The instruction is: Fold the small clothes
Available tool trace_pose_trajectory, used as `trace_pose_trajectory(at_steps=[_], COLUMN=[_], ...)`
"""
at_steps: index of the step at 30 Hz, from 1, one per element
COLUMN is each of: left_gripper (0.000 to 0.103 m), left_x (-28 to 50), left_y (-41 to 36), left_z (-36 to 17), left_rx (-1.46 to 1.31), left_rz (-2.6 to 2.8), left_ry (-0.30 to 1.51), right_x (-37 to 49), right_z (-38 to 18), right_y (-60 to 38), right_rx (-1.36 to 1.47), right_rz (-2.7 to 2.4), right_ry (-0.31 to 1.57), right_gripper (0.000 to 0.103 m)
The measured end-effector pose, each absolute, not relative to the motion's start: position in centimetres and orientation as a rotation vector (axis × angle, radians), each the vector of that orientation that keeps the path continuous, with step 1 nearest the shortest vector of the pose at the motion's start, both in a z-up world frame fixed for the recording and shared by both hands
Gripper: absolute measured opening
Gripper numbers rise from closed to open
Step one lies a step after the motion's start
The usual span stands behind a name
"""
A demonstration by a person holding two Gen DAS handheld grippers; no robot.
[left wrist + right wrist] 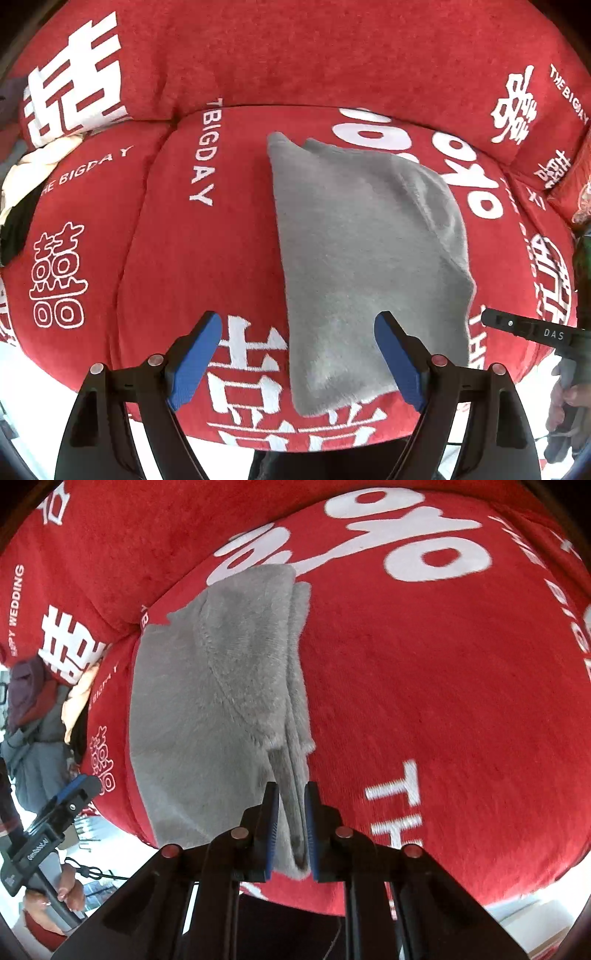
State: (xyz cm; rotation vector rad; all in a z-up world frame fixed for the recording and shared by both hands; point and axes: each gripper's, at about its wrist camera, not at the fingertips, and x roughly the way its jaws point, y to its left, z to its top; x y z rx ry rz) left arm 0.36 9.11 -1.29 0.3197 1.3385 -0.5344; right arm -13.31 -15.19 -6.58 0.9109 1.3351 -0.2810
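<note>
— Red plush sofa seat (221, 258) with white lettering, back cushions (295, 55) behind, a heap of other clothes (22, 192) off at the far left end.

— And the piece being folded?

— Grey fleece garment (369, 240), lying lengthwise across the middle cushion, from near the back seam to the front edge, already doubled along its length by the look of the stacked layers on the right side.

— Right gripper (290, 827)?

— Clamped on the garment's layered edge at the near right corner, close to the seat's front edge; fleece visibly pinched between the blue pads (271, 823).

— Left gripper (297, 360)?

— Spread wide, nothing between the pads, hovering above the near end of the garment by the front edge. Not touching the cloth, as far as can be told.

— Handling?

— Soft, light, limp. Thick pile, so probably grippy rather than slick; likely to sag and drape once lifted, with layers sliding apart unless pinched together.

— Best hold?

— Probably both near corners, all layers caught in each pinch, then carried toward the back seam. Left near corner not yet taken. Risk: a single layer slipping free and spoiling the fold.
</note>
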Motion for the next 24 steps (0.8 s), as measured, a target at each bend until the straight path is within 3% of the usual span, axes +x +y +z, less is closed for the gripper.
trace_pose_trajectory(at_steps=[3, 4, 5, 6, 7, 8, 13, 24], left_gripper=[0.087, 0.103, 0.103, 0.103, 0.103, 0.103, 0.103, 0.103], left_x=[0.1, 0.0, 0.0, -0.1, -0.3, -0.4, -1.4, -2.4], left_y=[9.2, 9.2, 9.3, 9.4, 9.5, 9.6, 9.9, 10.5], left_z=[-0.4, -0.3, -0.1, 0.2, 0.5, 0.7, 2.1, 5.2], left_rx=[0.329, 0.333, 0.337, 0.334, 0.337, 0.342, 0.368, 0.392], left_rz=[-0.542, -0.539, -0.528, -0.524, -0.525, -0.524, -0.522, -0.442], left_ry=[1.346, 1.349, 1.355, 1.357, 1.369, 1.373, 1.386, 1.384], right_x=[-14.1, -14.1, -14.1, -14.1, -13.9, -13.8, -12.6, -10.5], right_z=[-5.2, -4.6, -4.1, -3.6, -3.0, -2.5, -0.1, 4.5], right_y=[-14.8, -14.5, -14.1, -13.9, -13.4, -13.1, -10.9, -8.0], right_rx=[0.896, 0.882, 0.867, 0.849, 0.826, 0.813, 0.747, 0.647], right_rz=[-0.302, -0.307, -0.314, -0.321, -0.329, -0.329, -0.319, -0.374], right_ry=[1.349, 1.355, 1.358, 1.362, 1.366, 1.363, 1.364, 1.319], right_gripper=[0.016, 0.018, 0.021, 0.037, 0.060, 0.066, 0.077, 0.088])
